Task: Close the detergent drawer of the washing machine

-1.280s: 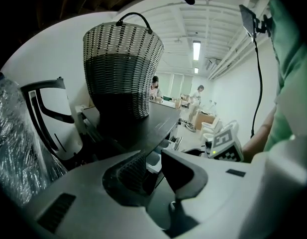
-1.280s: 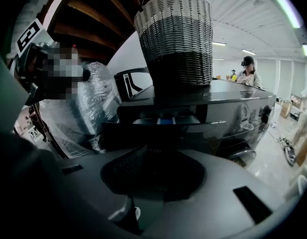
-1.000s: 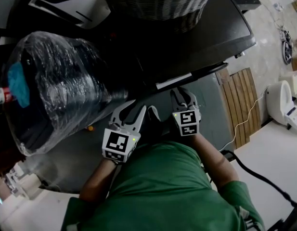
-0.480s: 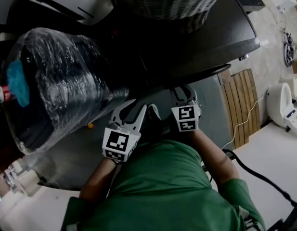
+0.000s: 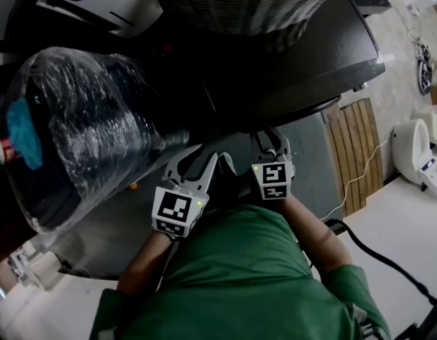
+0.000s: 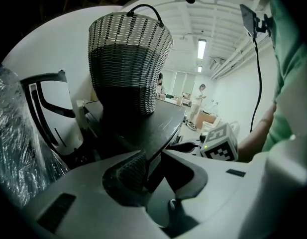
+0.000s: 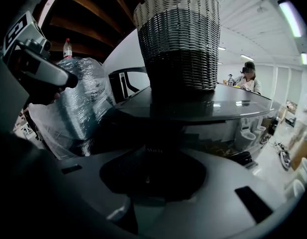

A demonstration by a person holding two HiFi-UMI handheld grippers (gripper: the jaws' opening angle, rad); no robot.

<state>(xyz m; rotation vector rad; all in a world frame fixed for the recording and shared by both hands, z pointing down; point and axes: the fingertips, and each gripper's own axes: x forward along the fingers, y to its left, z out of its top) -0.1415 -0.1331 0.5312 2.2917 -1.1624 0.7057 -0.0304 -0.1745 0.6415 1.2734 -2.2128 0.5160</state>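
Observation:
The washing machine (image 5: 324,55) has a dark top, and its front falls away beneath the rim. No pale drawer edge shows under that rim in the head view. My right gripper (image 5: 271,142) points at the dark front panel (image 7: 154,151) just below the rim. Its jaws are closing; only the dark panel with faint lettering shows between them, and no pad visibly presses on it. My left gripper (image 5: 202,163) stands open beside it, to the left. In the left gripper view the left gripper (image 6: 160,169) frames the top's edge (image 6: 165,136) without touching it.
A wicker basket (image 5: 239,6) stands on the machine's top. A large water bottle wrapped in plastic film (image 5: 83,133) lies close on the left. To the right are a wooden slat mat (image 5: 356,154), white fixtures (image 5: 413,147) and a black cable (image 5: 377,253).
A pale strip of the drawer that showed under the top's rim a second ago is gone from sight. The right gripper has edged toward the machine; the left has stayed put.

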